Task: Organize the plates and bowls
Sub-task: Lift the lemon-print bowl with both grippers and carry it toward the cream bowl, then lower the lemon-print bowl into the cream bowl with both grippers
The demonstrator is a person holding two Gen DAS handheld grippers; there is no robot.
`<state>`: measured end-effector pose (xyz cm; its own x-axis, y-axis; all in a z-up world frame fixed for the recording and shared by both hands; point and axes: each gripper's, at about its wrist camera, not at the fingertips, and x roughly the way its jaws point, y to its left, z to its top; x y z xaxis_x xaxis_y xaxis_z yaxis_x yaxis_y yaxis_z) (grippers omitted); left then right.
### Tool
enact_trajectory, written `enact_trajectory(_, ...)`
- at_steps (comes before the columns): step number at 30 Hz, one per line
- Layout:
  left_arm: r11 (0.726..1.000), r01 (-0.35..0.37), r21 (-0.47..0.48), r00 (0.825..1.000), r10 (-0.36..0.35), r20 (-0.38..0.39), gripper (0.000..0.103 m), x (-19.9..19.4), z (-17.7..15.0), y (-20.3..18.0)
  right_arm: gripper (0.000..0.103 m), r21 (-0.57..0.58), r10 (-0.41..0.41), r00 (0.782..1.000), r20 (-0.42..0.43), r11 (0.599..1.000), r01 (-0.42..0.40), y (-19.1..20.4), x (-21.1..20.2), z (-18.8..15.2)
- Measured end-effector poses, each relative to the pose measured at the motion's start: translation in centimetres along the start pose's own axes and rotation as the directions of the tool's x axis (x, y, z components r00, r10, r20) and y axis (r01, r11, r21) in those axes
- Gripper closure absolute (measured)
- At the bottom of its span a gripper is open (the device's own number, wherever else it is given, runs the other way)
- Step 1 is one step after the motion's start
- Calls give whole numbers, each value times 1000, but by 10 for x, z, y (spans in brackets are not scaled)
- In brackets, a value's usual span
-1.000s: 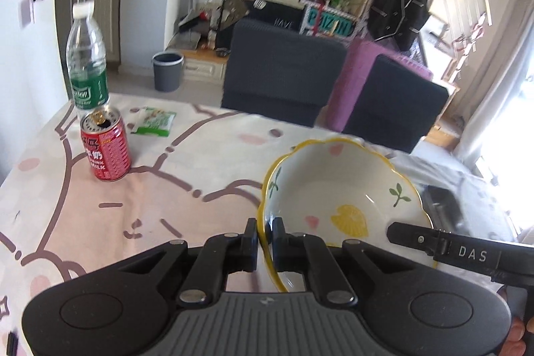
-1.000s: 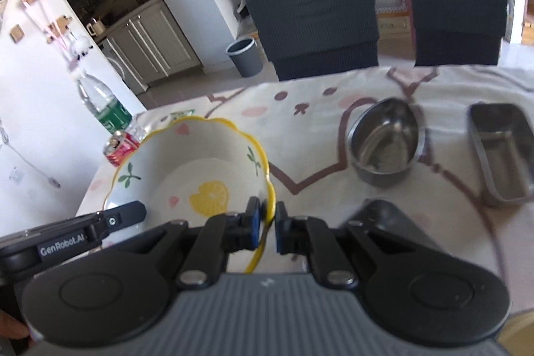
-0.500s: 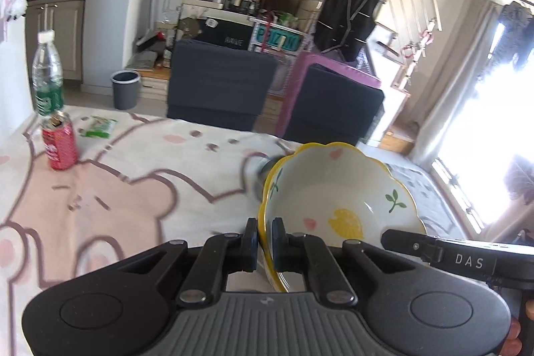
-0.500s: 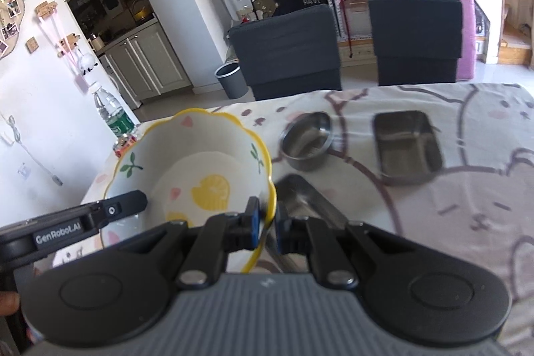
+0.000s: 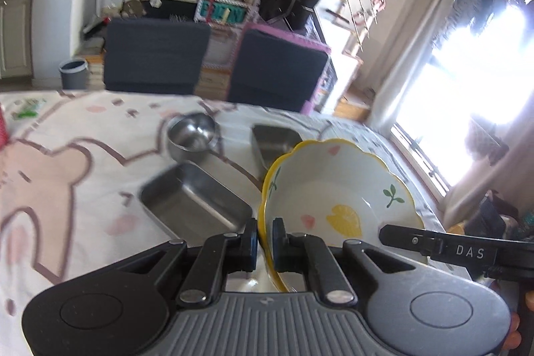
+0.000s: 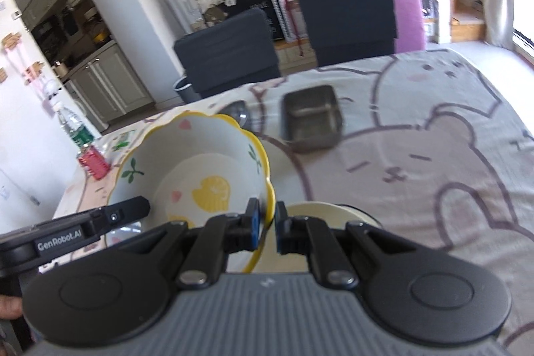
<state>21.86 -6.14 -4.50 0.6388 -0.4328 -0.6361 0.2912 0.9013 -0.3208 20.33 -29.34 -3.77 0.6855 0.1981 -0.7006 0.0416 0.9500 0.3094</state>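
A white ceramic bowl [image 5: 337, 189] with a yellow scalloped rim and lemon print hangs in the air between both grippers; it also shows in the right wrist view [image 6: 200, 175]. My left gripper [image 5: 265, 244] is shut on its left rim. My right gripper [image 6: 266, 224] is shut on its right rim. A cream plate or bowl [image 6: 330, 212] lies on the table right below the right gripper, partly hidden.
A round steel bowl [image 5: 192, 135] and two rectangular steel trays [image 5: 197, 202] [image 6: 312, 119] sit on the bear-print tablecloth [image 6: 434, 155]. A red can [image 6: 93, 164] and a water bottle [image 6: 71, 127] stand at the far left. Two dark chairs [image 5: 157, 55] stand behind the table.
Both grippers have carried the bowl to the right across the table. The steel trays have come into view, the can and bottle have dropped to the far left, and a cream dish now shows below.
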Motion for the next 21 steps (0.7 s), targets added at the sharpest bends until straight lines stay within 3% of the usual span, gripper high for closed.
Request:
enact_trajectory(9,999,47,-1,992,-47,-120,94,38,-15,-15,93,95,-59,997,-46,993,63,-45,2,-7)
enact_trajectory(21,994,15,107,968,12,-249,92,63,-37,-34,93,122,-89,974,-209,986,116,-68,20,-18)
